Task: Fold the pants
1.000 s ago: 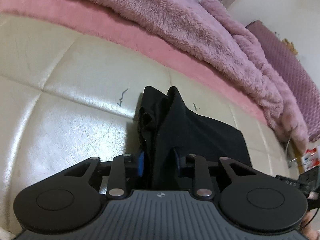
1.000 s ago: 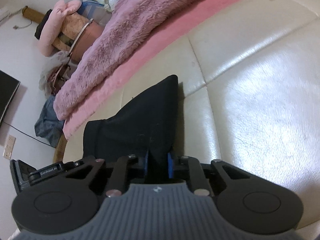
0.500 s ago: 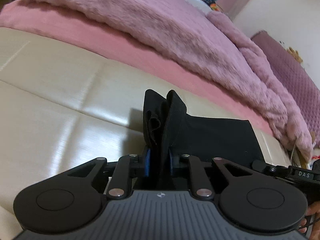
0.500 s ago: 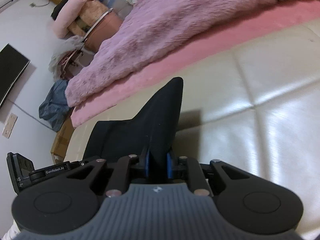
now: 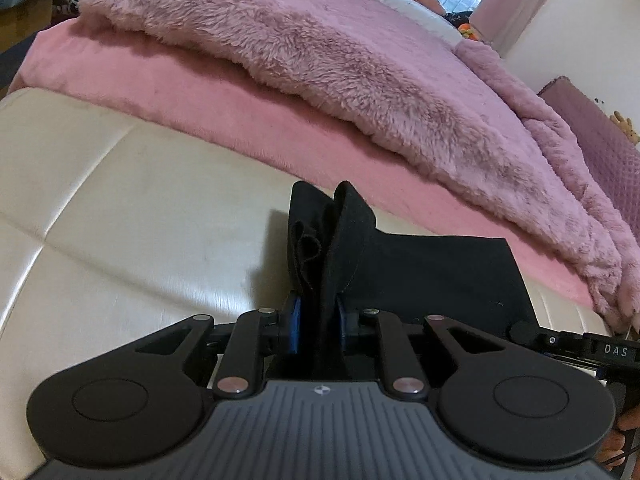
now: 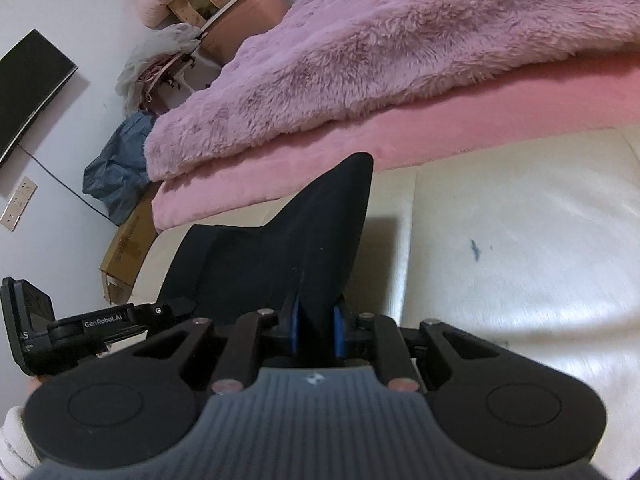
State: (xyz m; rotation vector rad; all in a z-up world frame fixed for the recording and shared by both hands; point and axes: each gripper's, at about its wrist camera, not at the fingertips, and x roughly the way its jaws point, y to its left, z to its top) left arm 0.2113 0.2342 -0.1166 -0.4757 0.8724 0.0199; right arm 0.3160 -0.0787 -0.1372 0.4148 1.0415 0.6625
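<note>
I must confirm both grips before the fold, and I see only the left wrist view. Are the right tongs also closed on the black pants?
Observer: Yes, the right tongs are shut on a raised peak of the black pants.
Operator: What lies to the right of that peak?
Observer: Bare cream leather surface with a small dark mark.
Operator: Is anything beyond the bed's left end?
Observer: A cardboard box on the floor, a blue-grey cloth heap above it and a dark screen on the wall.
</note>
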